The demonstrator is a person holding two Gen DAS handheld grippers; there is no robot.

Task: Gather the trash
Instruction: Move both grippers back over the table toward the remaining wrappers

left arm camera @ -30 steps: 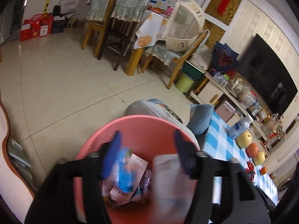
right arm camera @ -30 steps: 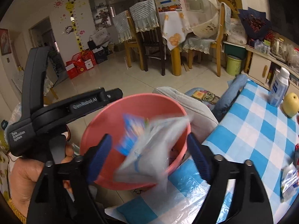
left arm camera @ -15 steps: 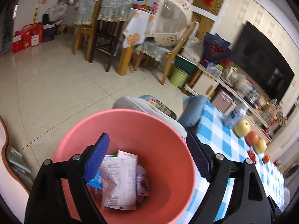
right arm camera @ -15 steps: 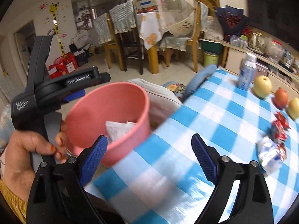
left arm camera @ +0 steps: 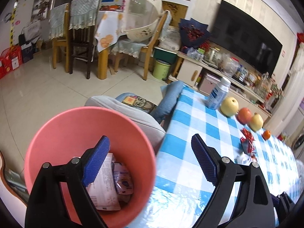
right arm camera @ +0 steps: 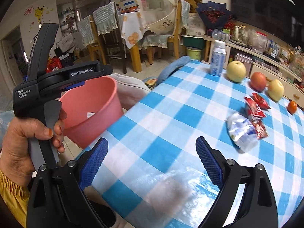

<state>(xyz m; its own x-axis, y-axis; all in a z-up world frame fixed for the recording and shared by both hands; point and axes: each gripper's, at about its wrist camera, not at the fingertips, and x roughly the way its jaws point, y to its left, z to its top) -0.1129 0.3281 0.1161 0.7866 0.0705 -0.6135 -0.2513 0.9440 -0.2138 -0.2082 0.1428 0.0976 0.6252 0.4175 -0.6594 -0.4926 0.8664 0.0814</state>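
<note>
1. Left wrist view: the left gripper hangs over the near-left edge of the table. Its left pad sits over the mouth of the pink bin, its right pad over the checked cloth. Its jaws stand wide apart with nothing between them; they have just been opening.
2. Only this view shows the bin's inside: a white wrapper and smaller packets lie at the bottom.
3. At the table's far edge stand a bottle, three fruits and a small orange. A red wrapper lies near the right edge.
4. Right wrist view: the right gripper is over the table's near edge, jaws wide apart and empty, just opened further.
5. Only this view shows the left hand on the left tool's handle beside the bin, and a clear plastic wrapper touching red wrappers near the right edge.
6. Room: the cloth between the pads and the wrappers is bare; the bin sits off the left edge, just beside it.
7. Change: a second ago each gripper had a blurred packet between its pads over the bin. Both views have since swung right, toward the table.
</note>
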